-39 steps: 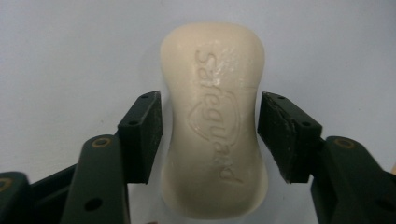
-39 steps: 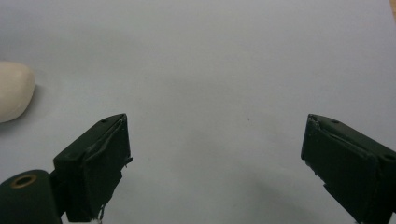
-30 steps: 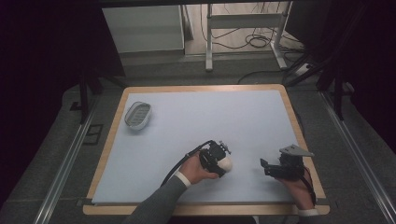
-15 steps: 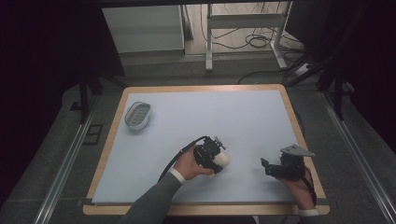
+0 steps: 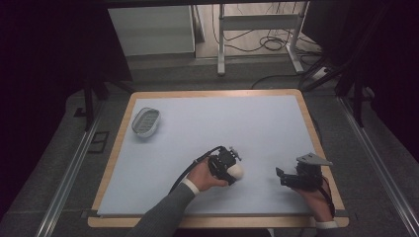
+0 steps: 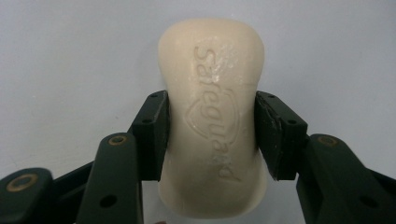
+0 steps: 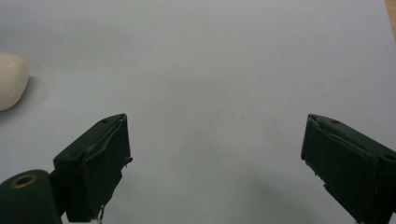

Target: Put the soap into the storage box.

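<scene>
High view: the person's left gripper sits a little toward five o'clock of the middle of the pale blue table, clasped in the left hand, with a cream bar of soap at its tip. The right gripper hangs low at about four o'clock from the table's middle, held in the right hand, its jaws pointing toward nine o'clock at the soap and well apart from it. A small grey soap dish rests far off at ten o'clock, near the wooden edge. Left gripper view: the soap stands lengthwise between the two black jaws, its stamped lettering running from twelve to six o'clock, and both pads lie flat against its narrow waist; the jaws have just been easing open a touch, yet they still meet the bar on both sides, so the left gripper has it gripped. Right gripper view: the right gripper has its jaws spread wide over bare table with nothing between them, and a rounded end of the soap peeks in at nine o'clock.
</scene>
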Demonstrator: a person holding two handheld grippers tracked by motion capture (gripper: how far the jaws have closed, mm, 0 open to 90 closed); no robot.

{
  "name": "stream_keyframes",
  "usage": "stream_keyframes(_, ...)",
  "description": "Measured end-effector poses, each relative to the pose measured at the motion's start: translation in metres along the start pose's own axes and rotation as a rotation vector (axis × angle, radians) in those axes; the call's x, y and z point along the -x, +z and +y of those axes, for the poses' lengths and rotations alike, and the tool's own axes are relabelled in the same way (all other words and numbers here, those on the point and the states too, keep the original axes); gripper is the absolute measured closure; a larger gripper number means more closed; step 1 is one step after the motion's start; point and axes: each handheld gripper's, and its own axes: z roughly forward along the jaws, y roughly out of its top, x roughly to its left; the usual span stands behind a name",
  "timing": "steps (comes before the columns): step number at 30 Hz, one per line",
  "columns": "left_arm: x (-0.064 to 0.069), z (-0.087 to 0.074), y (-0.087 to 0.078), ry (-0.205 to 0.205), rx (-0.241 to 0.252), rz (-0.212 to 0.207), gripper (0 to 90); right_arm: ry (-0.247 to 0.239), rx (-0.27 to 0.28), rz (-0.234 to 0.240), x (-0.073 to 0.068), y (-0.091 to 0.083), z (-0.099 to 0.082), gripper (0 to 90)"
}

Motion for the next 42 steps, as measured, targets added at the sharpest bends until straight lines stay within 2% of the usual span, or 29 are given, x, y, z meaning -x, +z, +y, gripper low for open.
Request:
stream_keyframes(6,0.001,-0.003,0.000,0.006,0.000,0.003,45.8,-0.001,0.001,-0.001,0.000,0.000,0.000,8.0)
stream_keyframes(8,0.002,-0.003,0.004,0.011,-0.026,0.015,45.2,-0.005,0.000,-0.001,-0.001,0.000,0.000,8.0)
stream_keyframes(16,0.001,-0.003,0.002,0.021,-0.018,0.008,47.6,-0.003,0.001,-0.005,0.000,0.000,0.000,8.0)
stream_keyframes(18,-0.001,-0.003,-0.001,0.022,0.008,0.019,48.8,-0.002,0.001,-0.003,0.000,0.000,0.000,8.0)
stream_keyframes(20,-0.004,-0.003,-0.006,0.020,0.003,0.012,49.4,-0.002,0.001,-0.004,0.001,-0.001,0.000,8.0)
stream_keyframes(24,-0.009,-0.005,-0.014,0.005,0.021,0.006,49.4,0.003,0.002,-0.008,0.001,-0.001,0.000,8.0)
stream_keyframes(28,-0.018,-0.012,-0.029,-0.032,0.074,0.000,49.4,-0.001,0.006,-0.008,0.001,-0.002,0.000,8.0)
stream_keyframes(30,-0.021,-0.014,-0.032,-0.042,0.083,0.000,49.4,0.000,0.006,-0.008,0.000,-0.003,0.000,8.0)
stream_keyframes(32,-0.031,-0.021,-0.042,-0.070,0.104,-0.004,49.4,-0.001,0.005,-0.008,0.000,-0.002,0.001,8.0)
stream_keyframes(33,-0.031,-0.021,-0.042,-0.070,0.104,-0.004,49.4,-0.001,0.005,-0.008,0.000,-0.002,0.001,8.0)
stream_keyframes(34,-0.037,-0.025,-0.046,-0.093,0.122,0.009,49.4,-0.003,0.002,-0.010,-0.001,-0.002,0.001,8.0)
stream_keyframes(39,-0.050,-0.032,-0.056,-0.122,0.133,0.029,49.4,-0.005,-0.001,-0.009,-0.002,-0.001,0.001,8.0)
stream_keyframes(41,-0.060,-0.037,-0.061,-0.145,0.132,0.034,49.4,0.000,-0.002,-0.011,-0.001,-0.001,0.000,8.0)
stream_keyframes(42,-0.060,-0.037,-0.061,-0.145,0.132,0.034,49.4,0.000,-0.002,-0.011,-0.001,-0.001,0.000,8.0)
